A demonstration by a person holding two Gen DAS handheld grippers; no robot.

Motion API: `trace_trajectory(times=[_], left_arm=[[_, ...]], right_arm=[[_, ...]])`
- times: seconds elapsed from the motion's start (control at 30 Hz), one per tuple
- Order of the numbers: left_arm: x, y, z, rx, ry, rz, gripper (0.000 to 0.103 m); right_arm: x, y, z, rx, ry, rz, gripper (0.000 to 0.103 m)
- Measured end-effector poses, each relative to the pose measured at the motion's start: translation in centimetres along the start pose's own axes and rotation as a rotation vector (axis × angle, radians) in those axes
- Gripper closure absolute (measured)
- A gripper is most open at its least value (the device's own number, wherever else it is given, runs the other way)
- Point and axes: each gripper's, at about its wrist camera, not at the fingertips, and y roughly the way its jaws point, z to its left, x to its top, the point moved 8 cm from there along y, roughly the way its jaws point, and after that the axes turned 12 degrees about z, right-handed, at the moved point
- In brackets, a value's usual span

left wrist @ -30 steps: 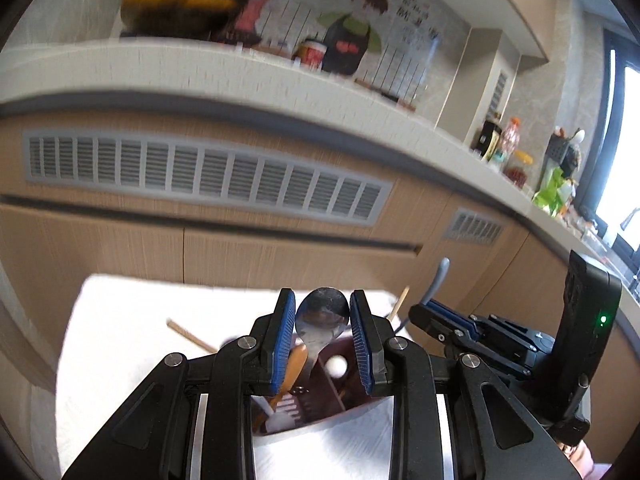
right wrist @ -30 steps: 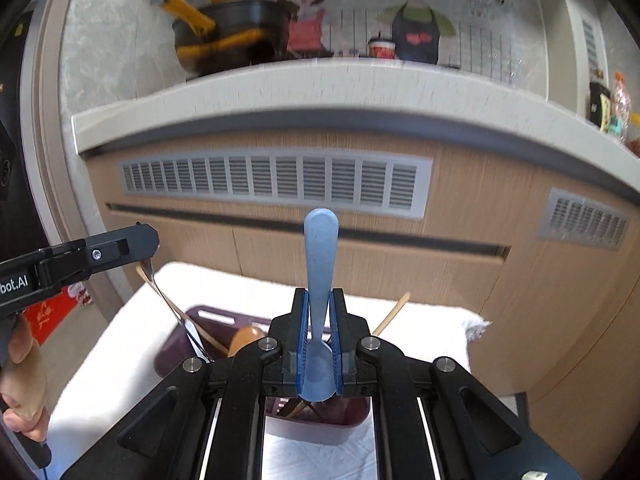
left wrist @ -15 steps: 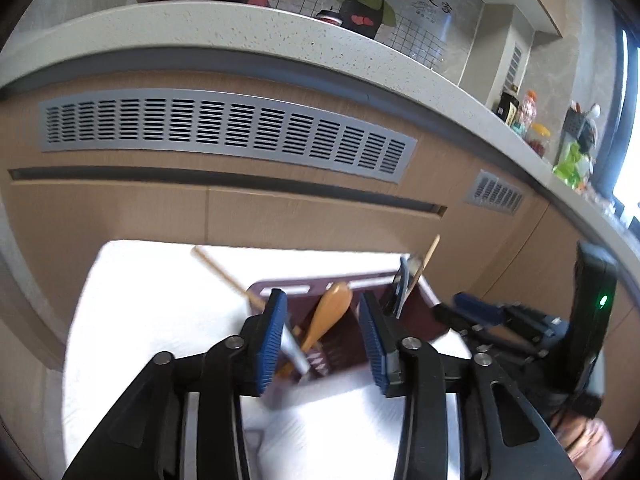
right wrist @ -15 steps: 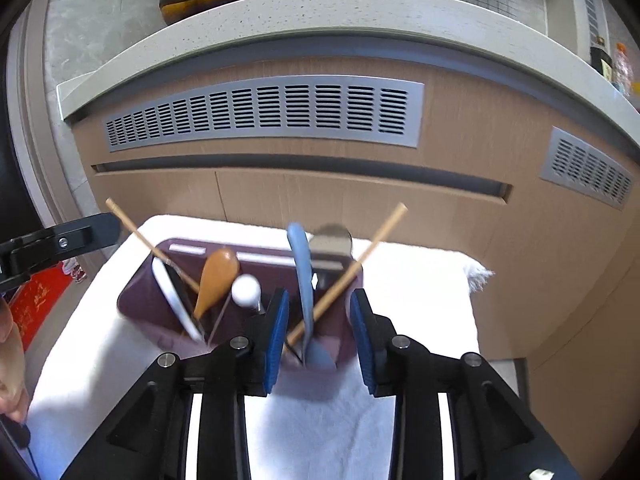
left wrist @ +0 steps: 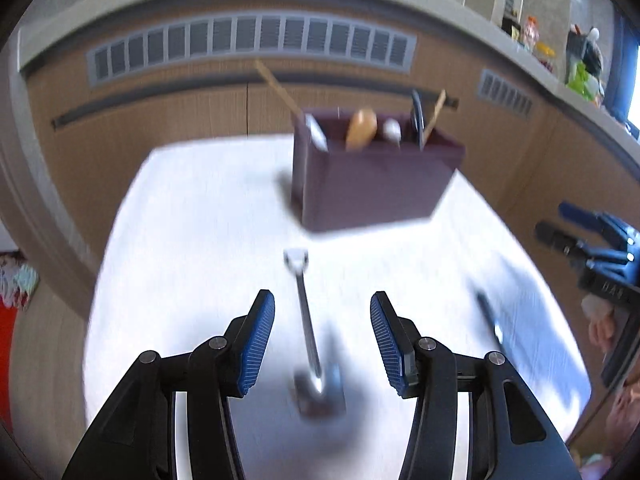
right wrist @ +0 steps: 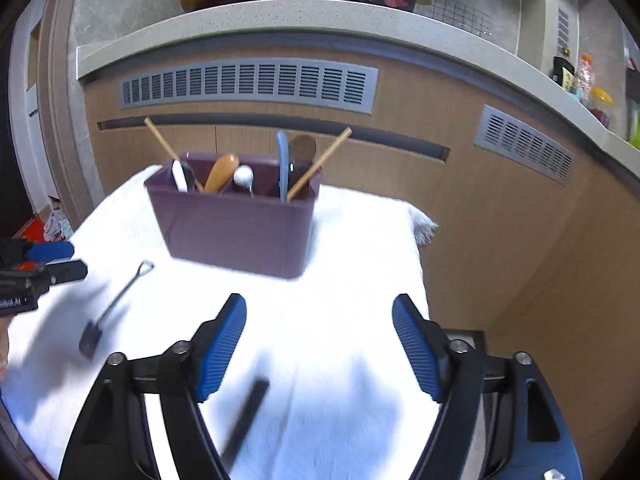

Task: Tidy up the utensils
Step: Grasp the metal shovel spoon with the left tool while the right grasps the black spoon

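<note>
Both spoons I carried now stand in the purple caddy (right wrist: 236, 224). My left tongs (left wrist: 322, 334) and right tongs (right wrist: 319, 346) are opening, empty (pulled back), over the small shovel spoon (left wrist: 306, 320) on the table (right wrist: 360, 280).

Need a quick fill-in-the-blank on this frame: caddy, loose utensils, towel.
1. The purple caddy stands on a ____ towel.
2. The small metal shovel spoon lies on the towel, ____ the caddy.
3. The blue spoon stands ____ the caddy.

Missing words: white; outside; inside
</note>
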Motion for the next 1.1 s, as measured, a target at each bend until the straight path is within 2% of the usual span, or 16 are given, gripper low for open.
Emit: trace_trajectory(times=[0.1,0.2,0.33,0.5,0.57,0.63,0.7,0.8,0.83,0.87,0.9,1.0,1.1], left_arm=[[-3.1,1.0,-0.1,0.008,-0.012,0.039,0.052],[-5.1,2.1,0.0,0.027,-0.051,0.071,0.052],[-5.5,3.1,0.5,0.037,-0.116,0.089,0.052],[-5.3,3.5,0.4,0.073,-0.117,0.082,0.053],[-5.5,3.5,0.2,0.079,-0.106,0.081,0.054],[-5.4,3.5,-0.1,0.082,-0.095,0.081,0.057],[-5.4,3.4,-0.2,0.086,-0.087,0.082,0.065],[-5.6,3.3,0.0,0.089,-0.090,0.081,0.069],[-5.6,3.3,0.0,0.090,-0.092,0.080,0.069],[-5.6,3.3,0.1,0.089,-0.094,0.080,0.069],[-5.6,3.3,0.1,0.089,-0.096,0.080,0.069],[-5.6,3.3,0.1,0.088,-0.095,0.081,0.069],[-5.6,3.1,0.1,0.080,-0.097,0.076,0.072]], right_arm=[[-2.4,-0.3,0.2,-0.027,-0.020,0.023,0.028],[-4.1,-0.5,0.5,-0.008,-0.017,0.046,0.028],[-7.2,-0.8,1.7,0.079,0.001,0.117,0.028],[-11.1,-0.7,5.2,0.230,-0.003,0.236,0.029],[-12.3,-0.5,6.6,0.257,-0.035,0.274,0.034],[-12.8,0.1,7.1,0.228,-0.062,0.298,0.039],[-13.2,0.5,7.3,0.221,-0.064,0.322,0.039],[-13.9,0.6,7.4,0.226,-0.072,0.352,0.040],[-14.1,0.4,7.4,0.223,-0.079,0.355,0.047],[-14.3,0.2,7.3,0.213,-0.086,0.354,0.062],[-14.4,0.0,7.2,0.205,-0.093,0.353,0.069],[-14.5,-0.7,6.9,0.197,-0.106,0.338,0.071],[-13.1,-2.6,6.1,0.162,-0.120,0.253,0.071]])
